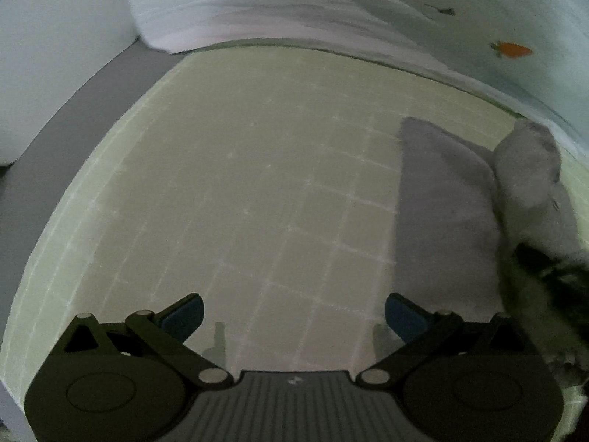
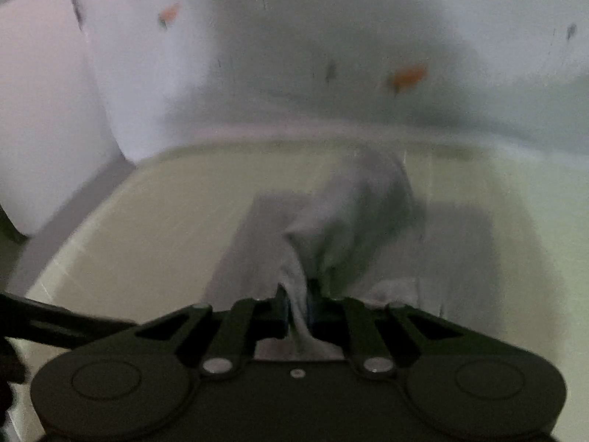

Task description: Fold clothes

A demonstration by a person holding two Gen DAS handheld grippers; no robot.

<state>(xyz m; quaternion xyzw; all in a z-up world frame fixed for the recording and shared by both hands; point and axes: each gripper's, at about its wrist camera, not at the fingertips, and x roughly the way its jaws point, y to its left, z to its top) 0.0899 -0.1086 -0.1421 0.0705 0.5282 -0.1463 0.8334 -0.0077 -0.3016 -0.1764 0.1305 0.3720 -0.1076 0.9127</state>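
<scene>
Right claw (image 2: pixel 297 307) pinches the grey garment (image 2: pixel 346 213) (blurred) at lower centre; left claw (image 1: pixel 293 313) gapes wide, empty, above the tabletop (image 1: pixel 221 184).

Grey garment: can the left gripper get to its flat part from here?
Probably yes. The left gripper is open and empty over bare mat, with nothing between it and the grey garment lying to its right.

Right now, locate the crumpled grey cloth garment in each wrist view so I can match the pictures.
Left wrist view: the grey cloth garment lies at the right, on the pale green gridded mat.
Right wrist view: the garment fills the centre, pinched in the right gripper.
Shared landmark: the orange carrot print on the white fabric behind the mat.
</scene>
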